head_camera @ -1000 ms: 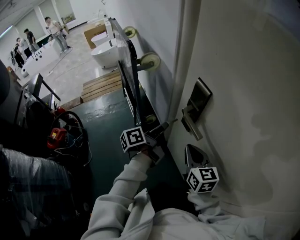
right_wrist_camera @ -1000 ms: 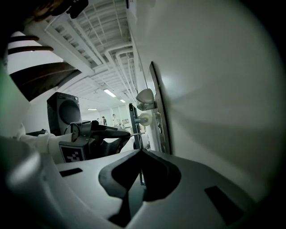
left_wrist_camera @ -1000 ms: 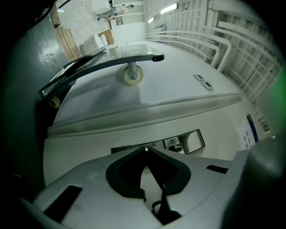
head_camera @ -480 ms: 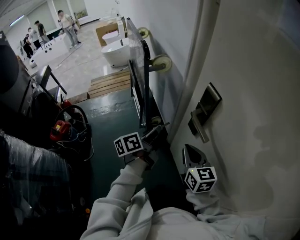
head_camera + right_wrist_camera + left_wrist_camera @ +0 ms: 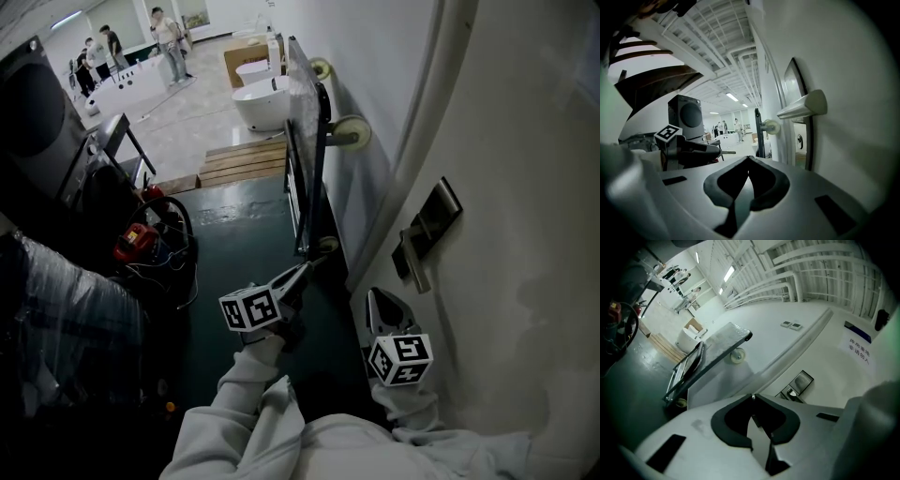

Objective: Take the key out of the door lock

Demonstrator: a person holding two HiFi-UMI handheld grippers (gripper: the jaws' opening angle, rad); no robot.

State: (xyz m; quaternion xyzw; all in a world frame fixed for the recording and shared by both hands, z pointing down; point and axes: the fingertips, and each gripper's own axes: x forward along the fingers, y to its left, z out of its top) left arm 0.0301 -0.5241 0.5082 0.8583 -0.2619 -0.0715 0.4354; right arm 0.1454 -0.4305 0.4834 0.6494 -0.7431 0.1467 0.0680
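The white door (image 5: 525,187) carries a dark lock plate (image 5: 429,228) with a lever handle (image 5: 412,267). My left gripper (image 5: 309,267) is shut on the small metal key (image 5: 727,152), whose tip pokes out beyond the jaws; it hangs left of the door, well clear of the lock. In the left gripper view the key (image 5: 751,396) glints at the jaw tips, and the keyhole (image 5: 791,393) lies beyond them. My right gripper (image 5: 384,302) sits shut and holds nothing, just below the lever handle (image 5: 804,105) and close to the door.
A flat trolley (image 5: 305,178) with wheels leans on the wall left of the door. Behind it are a wooden pallet (image 5: 244,161) and a white basin (image 5: 262,103). Red gear and cables (image 5: 136,242) lie on the dark floor at left. People (image 5: 169,37) stand far off.
My left gripper has drawn back from the lock, down and to the left, with the key in it. The right gripper has stayed where it was.
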